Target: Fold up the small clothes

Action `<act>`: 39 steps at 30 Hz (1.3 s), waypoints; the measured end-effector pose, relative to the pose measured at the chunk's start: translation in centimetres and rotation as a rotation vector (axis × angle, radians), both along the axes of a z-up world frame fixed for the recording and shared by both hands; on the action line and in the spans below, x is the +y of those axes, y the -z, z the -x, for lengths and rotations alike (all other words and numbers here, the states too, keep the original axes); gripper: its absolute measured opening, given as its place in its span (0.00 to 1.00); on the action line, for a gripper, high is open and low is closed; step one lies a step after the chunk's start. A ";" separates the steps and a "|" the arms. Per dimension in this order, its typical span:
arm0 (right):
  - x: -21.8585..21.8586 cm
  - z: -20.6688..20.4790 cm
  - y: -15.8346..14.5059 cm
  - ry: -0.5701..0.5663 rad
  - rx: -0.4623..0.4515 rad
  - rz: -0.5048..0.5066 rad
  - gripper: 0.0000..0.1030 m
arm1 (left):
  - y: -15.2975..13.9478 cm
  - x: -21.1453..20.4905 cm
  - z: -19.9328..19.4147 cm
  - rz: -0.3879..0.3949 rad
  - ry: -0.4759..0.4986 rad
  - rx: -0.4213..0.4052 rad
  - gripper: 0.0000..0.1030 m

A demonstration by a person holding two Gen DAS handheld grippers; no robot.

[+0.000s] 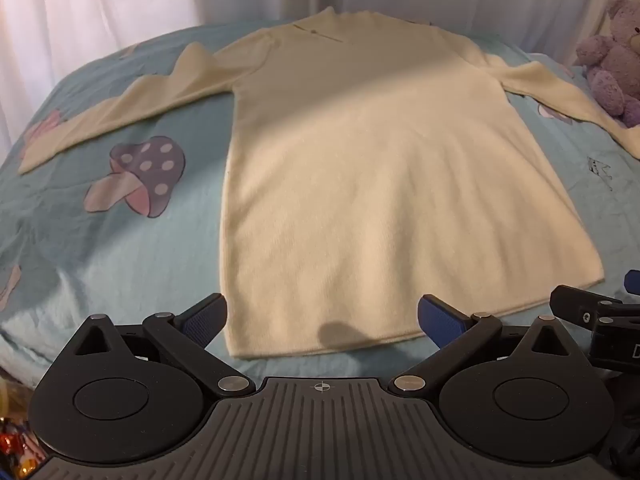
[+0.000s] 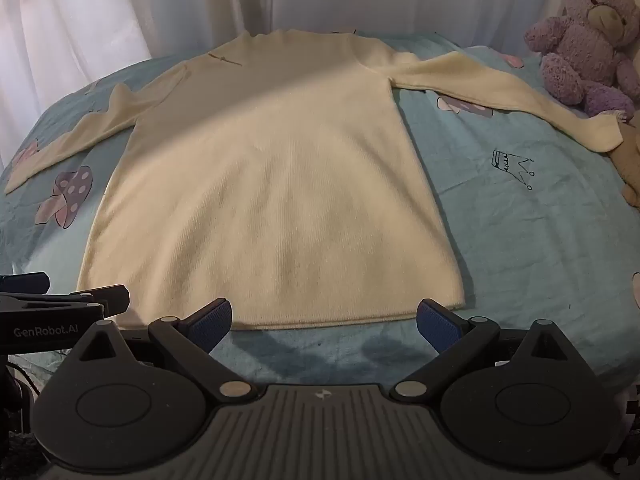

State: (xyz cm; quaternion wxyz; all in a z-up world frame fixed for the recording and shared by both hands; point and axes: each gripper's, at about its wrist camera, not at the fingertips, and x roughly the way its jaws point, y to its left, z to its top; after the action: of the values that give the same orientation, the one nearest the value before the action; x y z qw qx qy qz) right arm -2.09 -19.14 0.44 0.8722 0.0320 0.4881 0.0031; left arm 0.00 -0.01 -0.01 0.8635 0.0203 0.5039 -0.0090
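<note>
A cream long-sleeved knit sweater [image 1: 360,168] lies flat on the light blue bed sheet [image 1: 120,260], collar far, hem near, both sleeves spread out sideways. It also shows in the right wrist view [image 2: 280,184]. My left gripper [image 1: 322,320] is open and empty, just above the near hem. My right gripper [image 2: 324,320] is open and empty, just short of the hem's right part. The right gripper shows at the left wrist view's right edge [image 1: 596,316]; the left gripper shows at the right wrist view's left edge [image 2: 60,304].
A purple teddy bear [image 2: 588,40] sits at the bed's far right, close to the right sleeve's cuff [image 2: 600,136]. A beige soft toy [image 2: 630,164] lies beside it. White curtains [image 2: 120,8] hang behind the bed. The sheet has a mushroom print [image 1: 140,176].
</note>
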 end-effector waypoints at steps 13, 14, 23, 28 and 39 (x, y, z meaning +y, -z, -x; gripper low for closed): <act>0.2 -0.2 -0.3 -0.001 0.011 -0.001 0.96 | 0.5 0.1 -0.4 -0.008 -0.010 0.019 1.00; 0.0 -0.6 -0.1 -0.001 0.010 -0.006 0.96 | 0.6 0.1 -0.4 -0.006 -0.010 0.019 1.00; -0.5 -0.5 0.4 -0.005 0.011 -0.017 0.96 | 0.7 -0.2 -0.4 -0.016 -0.014 0.022 1.00; -0.6 -0.5 0.3 -0.004 0.012 -0.022 0.96 | 0.6 -0.1 -0.3 -0.015 -0.022 0.020 1.00; -0.8 -0.4 0.0 -0.009 0.012 -0.034 0.96 | 0.6 -0.2 -0.3 -0.016 -0.025 0.031 1.00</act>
State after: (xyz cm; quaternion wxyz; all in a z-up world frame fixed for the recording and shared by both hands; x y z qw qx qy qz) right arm -1.68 -19.96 0.40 0.8684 0.0446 0.4935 0.0153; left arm 0.30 -0.20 -0.64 0.8554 0.0208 0.5176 0.0058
